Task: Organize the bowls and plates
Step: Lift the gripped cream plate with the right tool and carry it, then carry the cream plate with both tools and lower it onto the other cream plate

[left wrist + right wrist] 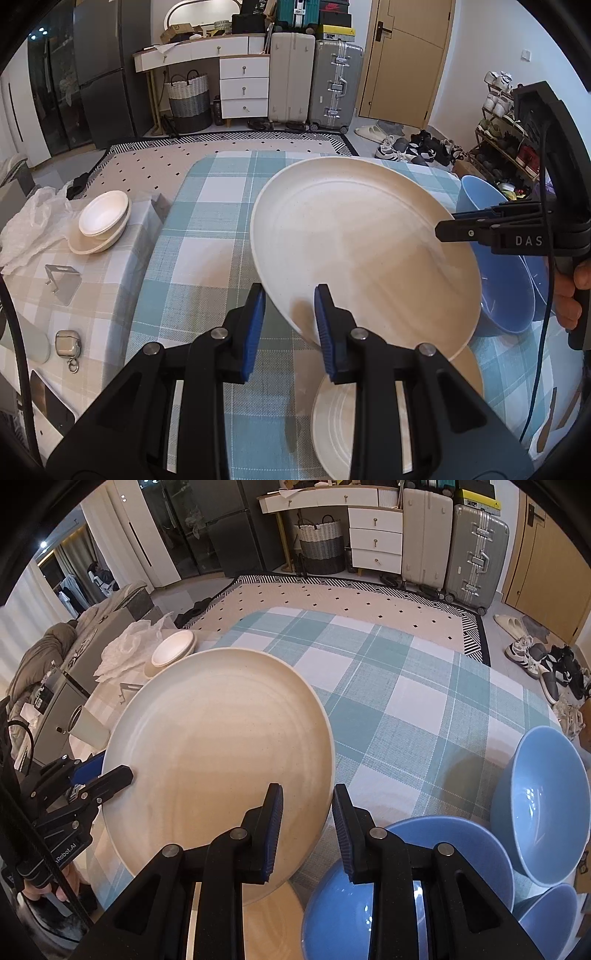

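Currently: large cream plate [351, 240] up between two grippers

Hangs tilted above the teal check cloth [207, 229], well clear of it at the far edge and low at the near edge. Sits there close over a second cream plate [332, 424], which lies flat on the cloth just under the large cream plate.

Straddled at the near left rim by the left gripper [290, 332], one blue-padded finger on each side of the edge and a plain gap between the pads. Straddled at the near right rim by the right gripper [308, 830] in the same fashion. Shows from the opposite camera, in each case, as one black finger lying over the plate and a blue pad behind it. Cannot tell for either gripper whether squeezed tight on the rim or only placed around it.

To the right of the large cream plate: three blue bowls, all tipped on their sides.
- nearest blue bowl [325, 919], just beside the plate and partly behind the right gripper
- tallest blue bowl [543, 812], further right
- lowest blue bowl [554, 923], below that one and touching it

To the left of the large cream plate, well apart, on a beige check cloth [110, 295]:
- stack of small white dishes [103, 218]
- crumpled clear plastic bag [29, 221], beside the stack
- bent metal bracket [62, 280]
- earbud case [67, 343] with a ring
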`<state>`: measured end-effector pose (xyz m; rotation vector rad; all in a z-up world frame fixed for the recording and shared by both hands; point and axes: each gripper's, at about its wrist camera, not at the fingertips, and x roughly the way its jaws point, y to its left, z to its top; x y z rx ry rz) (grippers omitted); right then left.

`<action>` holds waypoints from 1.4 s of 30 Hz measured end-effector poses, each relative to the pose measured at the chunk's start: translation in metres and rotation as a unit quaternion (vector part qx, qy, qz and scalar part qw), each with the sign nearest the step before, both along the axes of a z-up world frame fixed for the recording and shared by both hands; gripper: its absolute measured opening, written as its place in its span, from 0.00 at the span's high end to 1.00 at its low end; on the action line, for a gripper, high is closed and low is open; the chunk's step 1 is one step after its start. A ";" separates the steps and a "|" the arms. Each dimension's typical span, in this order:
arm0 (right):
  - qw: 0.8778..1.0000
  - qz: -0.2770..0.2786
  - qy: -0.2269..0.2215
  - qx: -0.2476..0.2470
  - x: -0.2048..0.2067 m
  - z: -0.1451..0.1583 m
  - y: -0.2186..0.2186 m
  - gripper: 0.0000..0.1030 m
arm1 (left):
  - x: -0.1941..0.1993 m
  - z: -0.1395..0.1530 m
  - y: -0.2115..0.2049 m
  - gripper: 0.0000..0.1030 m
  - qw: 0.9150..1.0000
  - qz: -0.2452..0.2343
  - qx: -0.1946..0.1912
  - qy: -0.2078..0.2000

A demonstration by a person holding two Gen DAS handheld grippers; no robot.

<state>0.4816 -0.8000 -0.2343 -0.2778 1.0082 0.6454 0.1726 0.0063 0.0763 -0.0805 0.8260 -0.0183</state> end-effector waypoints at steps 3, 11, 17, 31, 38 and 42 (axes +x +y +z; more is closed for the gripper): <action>1.000 0.003 -0.005 0.005 -0.010 0.004 0.000 0.73 | -0.010 0.005 0.000 0.76 1.000 0.001 0.004 -0.004; 1.000 0.005 -0.019 0.022 -0.038 0.015 -0.008 0.73 | -0.041 0.019 -0.008 0.76 1.000 -0.001 0.013 -0.014; 0.999 0.006 -0.028 0.024 -0.059 0.019 -0.017 0.72 | -0.060 0.024 -0.016 0.76 1.000 -0.005 0.016 -0.019; 0.999 0.004 -0.044 0.027 -0.097 0.013 -0.029 0.72 | -0.079 0.011 -0.021 0.76 1.000 -0.007 0.015 -0.013; 0.998 -0.001 -0.042 0.041 -0.108 0.004 -0.034 0.72 | -0.085 0.002 -0.023 0.76 1.000 -0.011 0.023 -0.013; 0.998 -0.002 -0.046 0.045 -0.114 -0.003 -0.037 0.72 | -0.089 -0.003 -0.022 0.76 1.000 -0.011 0.018 -0.012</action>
